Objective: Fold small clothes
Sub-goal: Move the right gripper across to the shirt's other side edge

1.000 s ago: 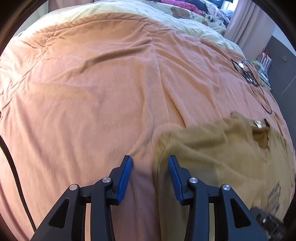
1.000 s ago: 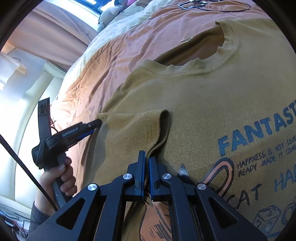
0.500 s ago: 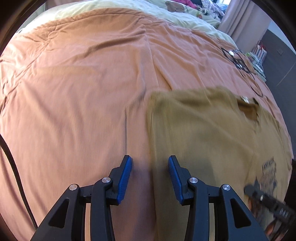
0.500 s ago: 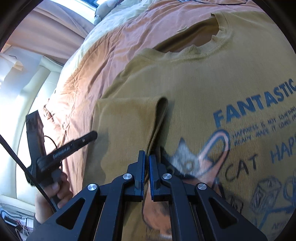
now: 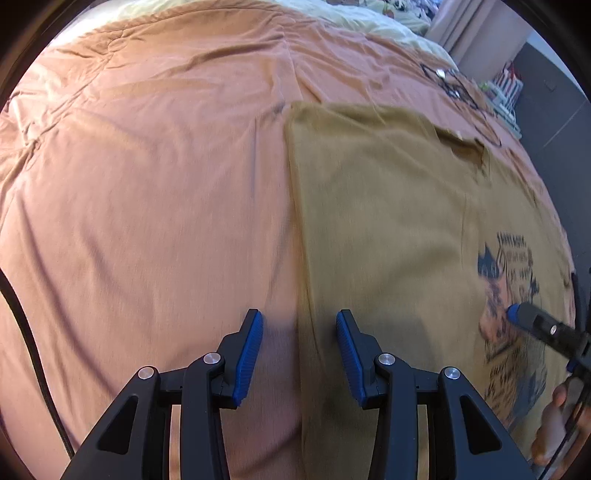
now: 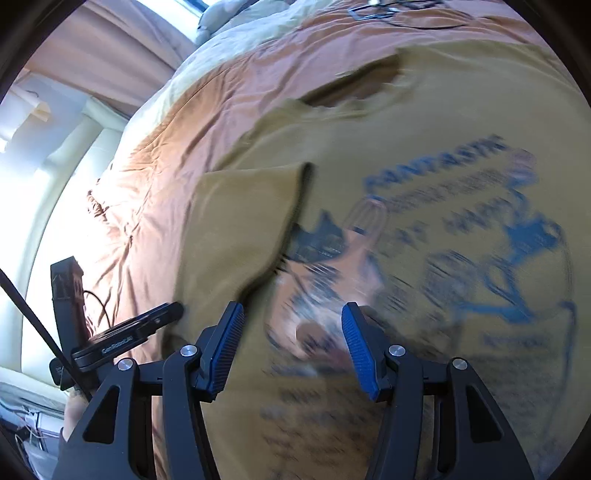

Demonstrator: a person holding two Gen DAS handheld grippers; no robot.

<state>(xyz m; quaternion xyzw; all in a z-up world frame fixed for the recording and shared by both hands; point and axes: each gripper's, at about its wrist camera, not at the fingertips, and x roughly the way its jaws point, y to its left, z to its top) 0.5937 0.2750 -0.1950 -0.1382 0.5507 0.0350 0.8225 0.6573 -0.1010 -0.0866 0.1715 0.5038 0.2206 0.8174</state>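
A mustard-yellow T-shirt [image 5: 388,221] with a blue cat print lies flat on the orange bedspread [image 5: 147,184]. Its sleeve [image 6: 243,218] is folded inward over the chest. My left gripper [image 5: 299,347] is open and empty, straddling the shirt's left folded edge. My right gripper [image 6: 291,343] is open and empty, just above the print [image 6: 461,236] near the sleeve's cuff. The right gripper's tip shows in the left wrist view [image 5: 532,317]; the left gripper shows in the right wrist view [image 6: 147,325].
A black cable and small items [image 5: 454,85] lie on the bedspread beyond the shirt's collar. A pale quilt [image 5: 362,18] covers the bed's far end. A curtain [image 5: 472,33] and cluttered shelf [image 5: 506,92] stand past the bed's right side.
My right gripper opened and let go of the sleeve cuff, which now lies folded on the chest. Both grippers drew back along the shirt toward its hem.
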